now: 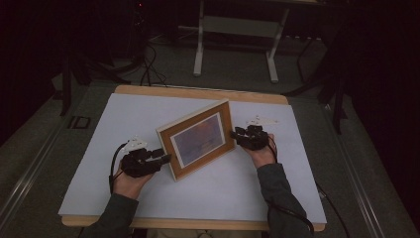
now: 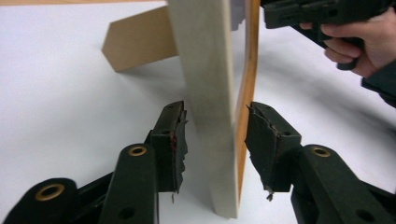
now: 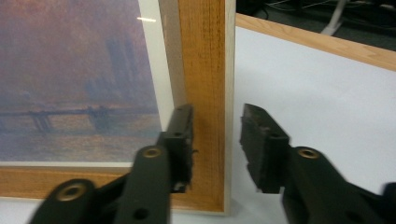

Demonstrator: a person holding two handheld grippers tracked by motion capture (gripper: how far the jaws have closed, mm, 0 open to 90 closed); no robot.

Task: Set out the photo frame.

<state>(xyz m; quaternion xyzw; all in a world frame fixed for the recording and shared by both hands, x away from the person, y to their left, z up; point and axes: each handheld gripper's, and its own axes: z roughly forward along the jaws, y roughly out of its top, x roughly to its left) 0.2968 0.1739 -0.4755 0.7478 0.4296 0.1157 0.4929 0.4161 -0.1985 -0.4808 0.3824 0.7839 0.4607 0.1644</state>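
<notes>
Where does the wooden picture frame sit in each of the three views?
High view: picture frame stands mid-table, between both grippers.
Left gripper view: its edge rises centre, between the jaws.
Right gripper view: its front covers the left half, side rail between the jaws.
Shared landmark: white table sheet.

Both forearms reach in low, left gripper and right gripper facing inward, fingers parted

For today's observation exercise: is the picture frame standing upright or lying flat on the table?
Upright. The picture frame stands on its lower edge on the table, propped by its back stand.
</notes>
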